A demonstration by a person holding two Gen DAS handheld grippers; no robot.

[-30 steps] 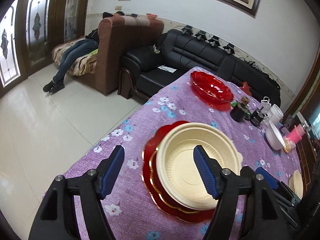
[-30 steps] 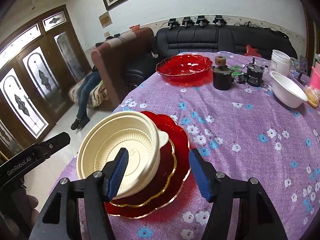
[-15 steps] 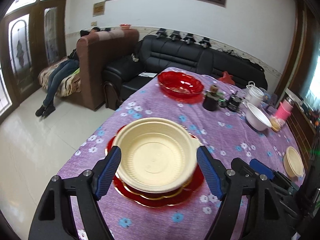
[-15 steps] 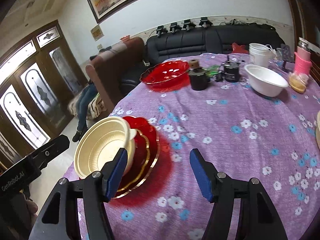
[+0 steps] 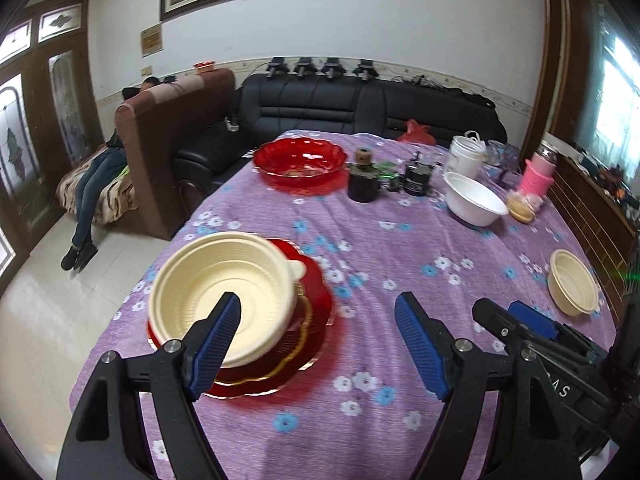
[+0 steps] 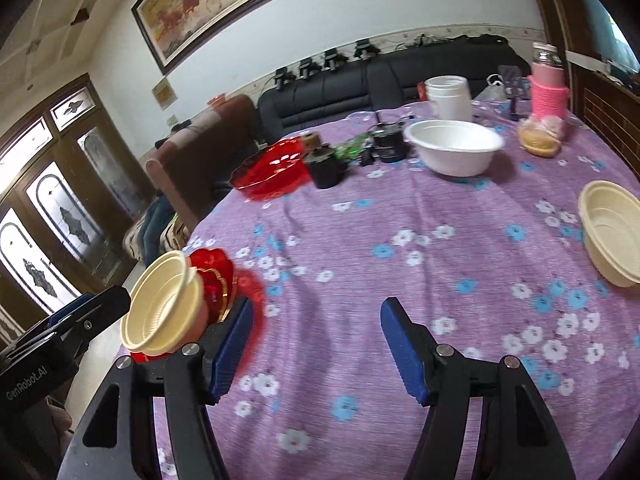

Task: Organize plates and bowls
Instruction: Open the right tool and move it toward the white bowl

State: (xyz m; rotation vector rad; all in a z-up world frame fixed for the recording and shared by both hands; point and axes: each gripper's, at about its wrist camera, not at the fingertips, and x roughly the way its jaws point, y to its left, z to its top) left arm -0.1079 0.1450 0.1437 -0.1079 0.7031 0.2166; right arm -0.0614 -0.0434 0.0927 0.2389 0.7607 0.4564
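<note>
Cream bowl (image 5: pixel 224 296) now left of open left gripper (image 5: pixel 316 344)

Left gripper (image 5: pixel 318 336): jaws wide apart, nothing between the blue pads (image 5: pixel 216 340); jaws have just been opening further. Body pitched down, fingers reaching toward 12 o'clock in its own view. From the right wrist view its black body shows at 8 o'clock.

Right gripper (image 6: pixel 316 344): jaws apart, pads (image 6: pixel 402 350) bare, gripping nothing. Also pitched down, fingers toward 12 o'clock. From the left wrist view it sits at 4 o'clock, one blue pad showing.
</note>
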